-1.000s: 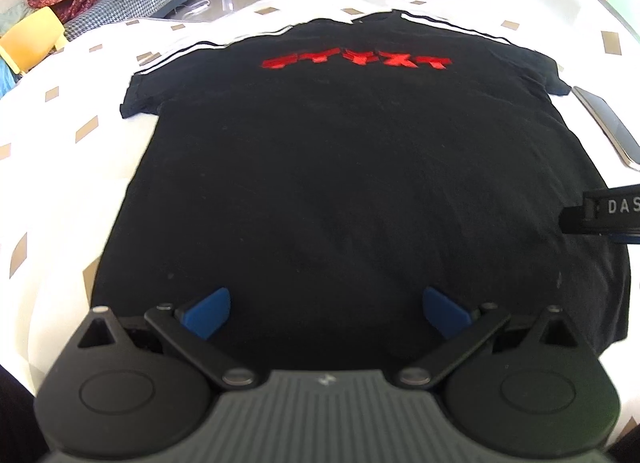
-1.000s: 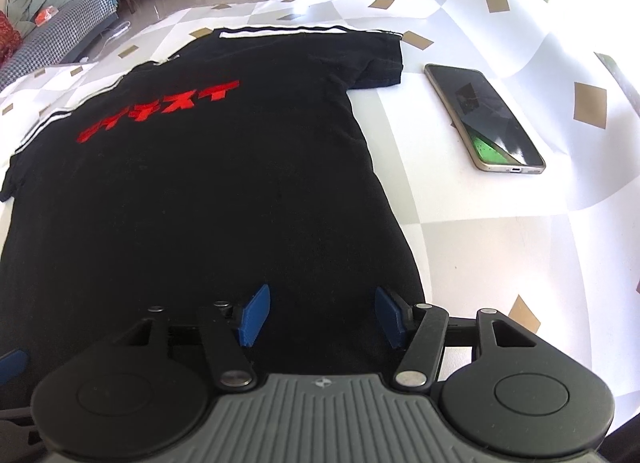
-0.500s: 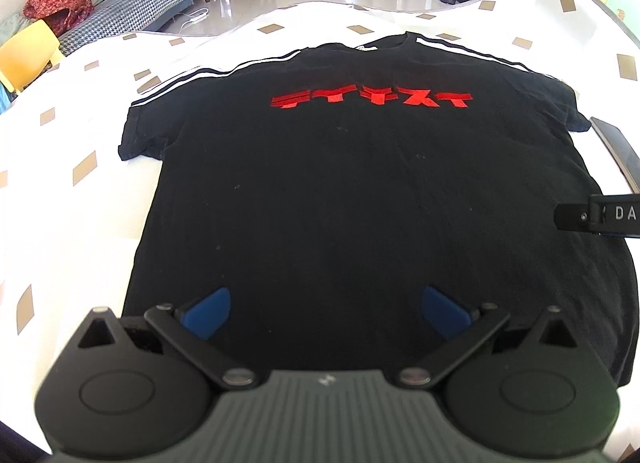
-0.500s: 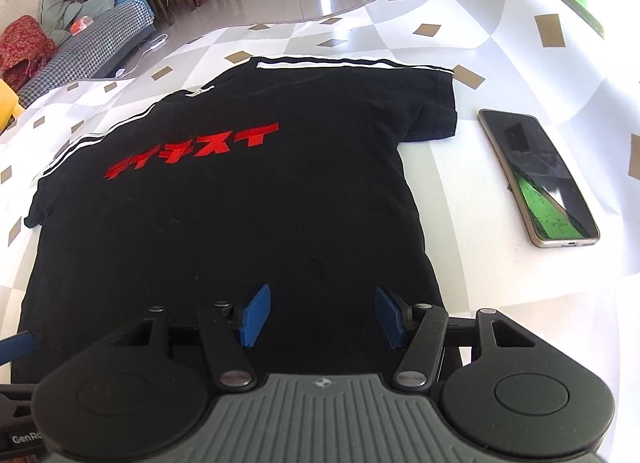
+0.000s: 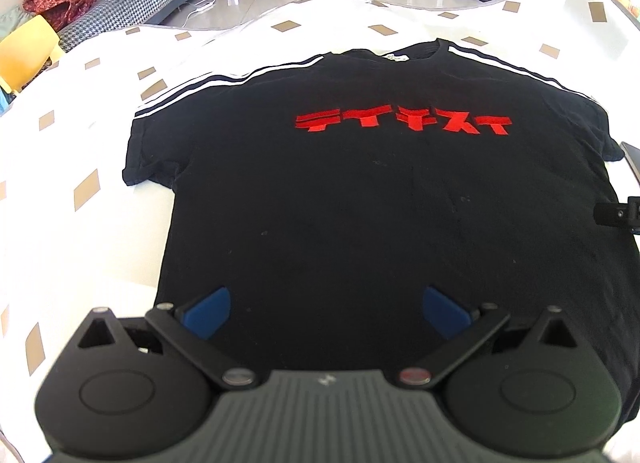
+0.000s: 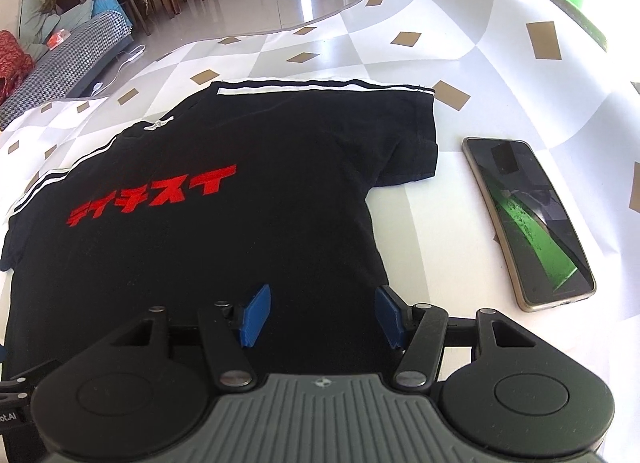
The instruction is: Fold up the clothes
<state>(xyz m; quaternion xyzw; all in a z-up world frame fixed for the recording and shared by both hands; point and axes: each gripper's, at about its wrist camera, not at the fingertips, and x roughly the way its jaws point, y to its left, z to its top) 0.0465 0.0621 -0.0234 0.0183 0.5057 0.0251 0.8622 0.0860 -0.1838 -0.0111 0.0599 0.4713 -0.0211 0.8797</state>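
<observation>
A black T-shirt (image 5: pixel 360 199) with red lettering and white shoulder stripes lies flat, front up, on a white checked tablecloth (image 5: pixel 80 143); it also shows in the right wrist view (image 6: pixel 224 199). My left gripper (image 5: pixel 326 313) is open and empty above the shirt's lower left part. My right gripper (image 6: pixel 320 315) is open and empty above the shirt's lower right edge. The shirt's hem is hidden under both grippers.
A smartphone (image 6: pixel 528 219) lies face up on the cloth right of the shirt's right sleeve; its edge shows in the left wrist view (image 5: pixel 632 161). Beyond the table's far edge are a tiled floor, a sofa (image 5: pixel 132 3) and chairs.
Both grippers have pulled back and risen from the shirt, so more of it and the table's far edge shows. Both stay open.
</observation>
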